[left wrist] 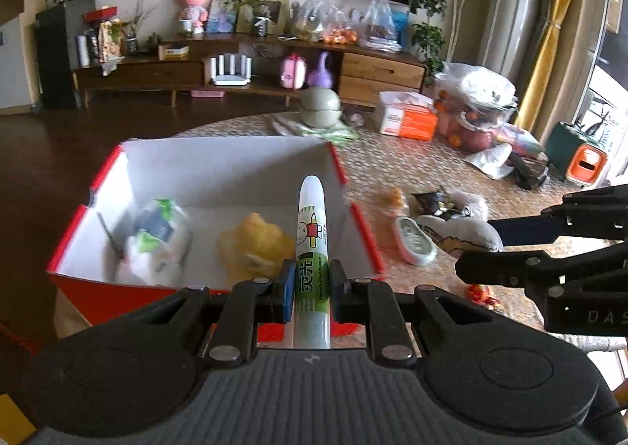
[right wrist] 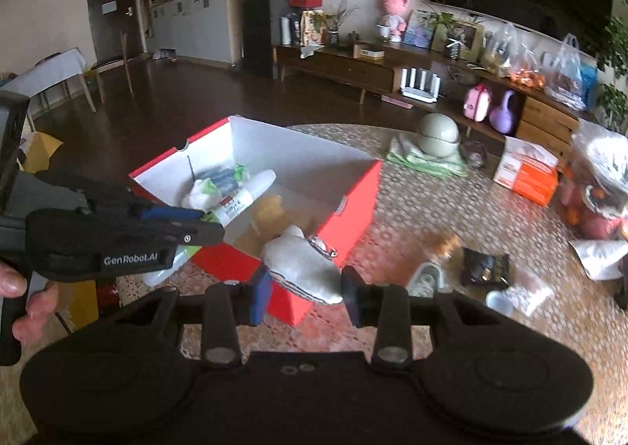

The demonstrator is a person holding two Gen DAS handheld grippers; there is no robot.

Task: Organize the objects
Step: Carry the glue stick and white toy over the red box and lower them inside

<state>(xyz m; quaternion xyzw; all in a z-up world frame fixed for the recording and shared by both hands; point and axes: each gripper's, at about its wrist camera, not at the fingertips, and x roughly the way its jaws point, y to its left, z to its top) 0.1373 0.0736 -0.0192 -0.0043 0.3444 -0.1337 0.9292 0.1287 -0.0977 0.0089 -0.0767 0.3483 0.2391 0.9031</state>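
The left tongs point(left wrist: 311, 280) were found closed on a green-and-white marker point(left wrist: 312, 248) — its long axis running forward along the fingers, tip over the red box point(left wrist: 363, 233), near its right wall. The right tongs point(right wrist: 306, 293) held a grey plush toy point(right wrist: 302, 266), clamped between the pads just outside the box's near corner. The left tongs were judged nearer to release; remaining clutter lay on the bench point(right wrist: 451, 205).
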